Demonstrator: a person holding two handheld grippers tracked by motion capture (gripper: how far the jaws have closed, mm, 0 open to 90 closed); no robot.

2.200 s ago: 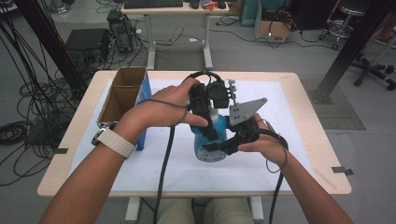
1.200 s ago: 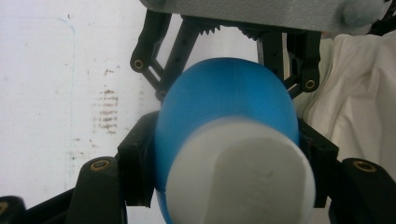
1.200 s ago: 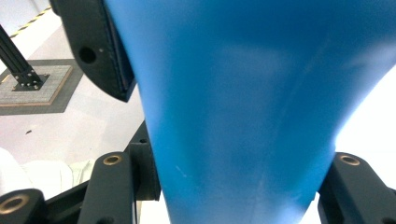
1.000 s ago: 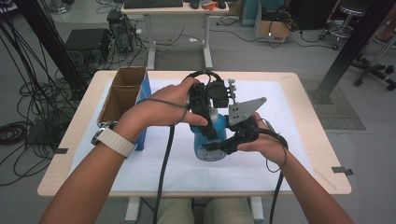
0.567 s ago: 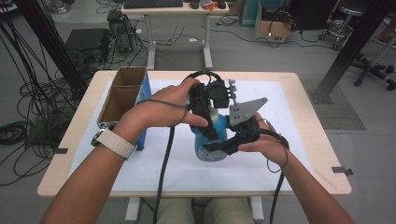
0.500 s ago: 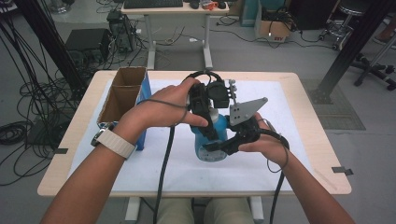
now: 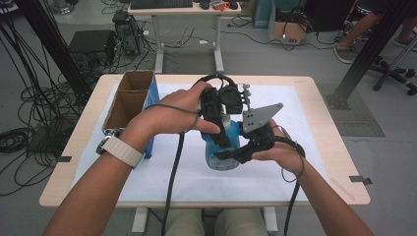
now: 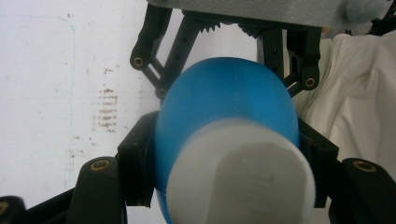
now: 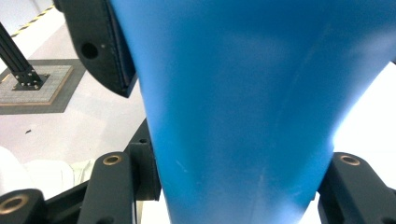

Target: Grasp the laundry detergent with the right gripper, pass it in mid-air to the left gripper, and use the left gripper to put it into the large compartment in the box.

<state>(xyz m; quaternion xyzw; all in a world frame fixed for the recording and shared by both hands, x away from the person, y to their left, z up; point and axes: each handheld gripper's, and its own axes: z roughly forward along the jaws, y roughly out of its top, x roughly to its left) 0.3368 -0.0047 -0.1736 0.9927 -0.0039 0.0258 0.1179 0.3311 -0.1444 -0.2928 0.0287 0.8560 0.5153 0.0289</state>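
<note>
Near the surface's (image 7: 305, 184) middle, nothing has shifted over the last moments: the left tongs (image 7: 216, 123) are still clamping the blue bottle's (image 7: 221, 152) white-capped neck, and the right tongs (image 7: 236, 153) are still gripping its body, probably steadying it for uncapping.

text: none legible | blue bottle (image 7: 221, 147) label: print too small to read
</note>
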